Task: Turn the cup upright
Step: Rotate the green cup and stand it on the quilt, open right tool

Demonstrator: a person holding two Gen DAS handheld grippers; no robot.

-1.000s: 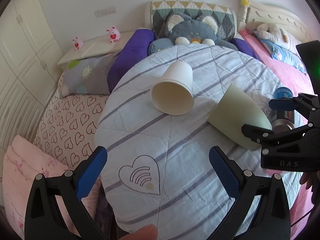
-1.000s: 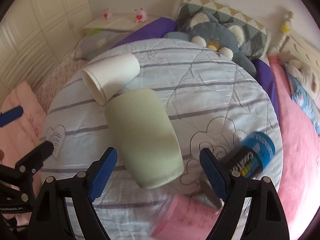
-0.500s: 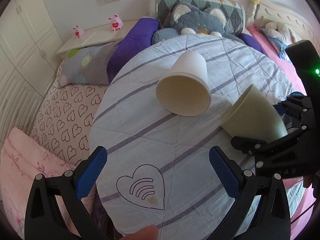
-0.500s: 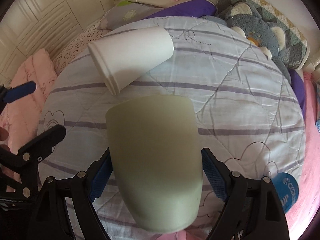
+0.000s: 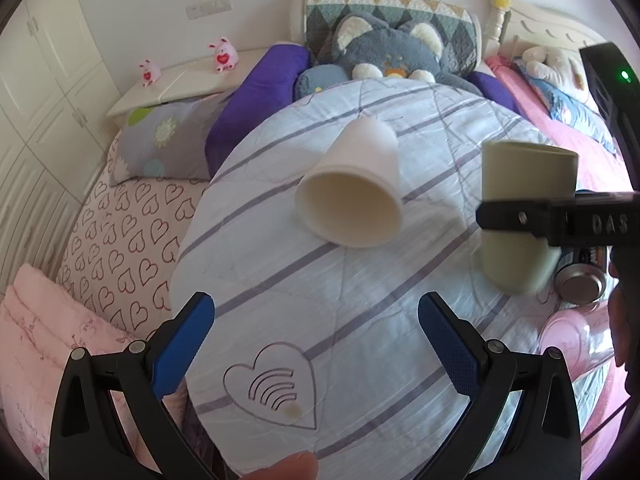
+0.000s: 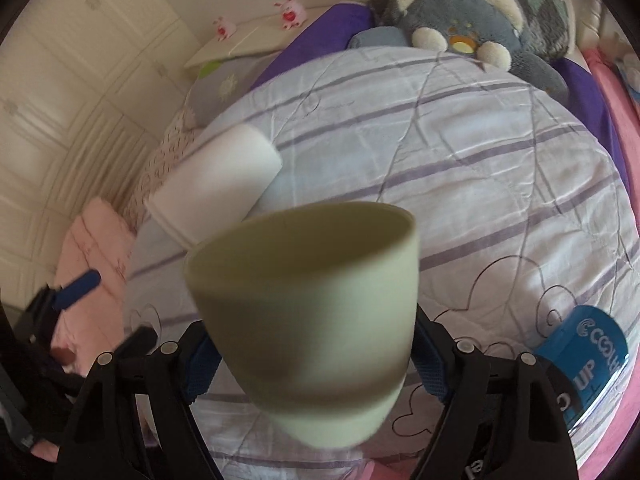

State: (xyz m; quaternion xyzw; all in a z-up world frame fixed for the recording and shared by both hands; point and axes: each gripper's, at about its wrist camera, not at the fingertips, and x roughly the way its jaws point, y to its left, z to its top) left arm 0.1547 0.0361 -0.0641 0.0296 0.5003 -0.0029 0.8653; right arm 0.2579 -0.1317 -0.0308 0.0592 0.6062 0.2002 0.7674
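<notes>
One green cup (image 6: 304, 320) upright between right claw (image 6: 312, 356) fingers, above quilt (image 6: 480, 184)

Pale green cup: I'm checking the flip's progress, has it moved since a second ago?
Yes. The pale green cup rose from lying to upright, beside the unmoved white cup.

- Two cups: a green cup (image 5: 524, 216) on the right, and a white cup (image 5: 354, 196) lying on its side in the middle of the bedspread (image 5: 360, 304).
- Two cans at the right edge: a blue can (image 6: 580, 356) and a silver-ended can (image 5: 580, 280).
- Two grippers: the left gripper (image 5: 316, 336) near, the right gripper (image 6: 312, 356) around the green cup.
- Two small pink bunny figures (image 5: 224, 54) on the far shelf (image 5: 180, 88).
- One big grey plush cat (image 5: 396, 52) at the far end.
- One white soft toy (image 5: 552, 60) at the far right.
- One grey flowered pillow (image 5: 164, 144) on the left.
- One patterned bolster (image 5: 384, 8) behind the cat.
</notes>
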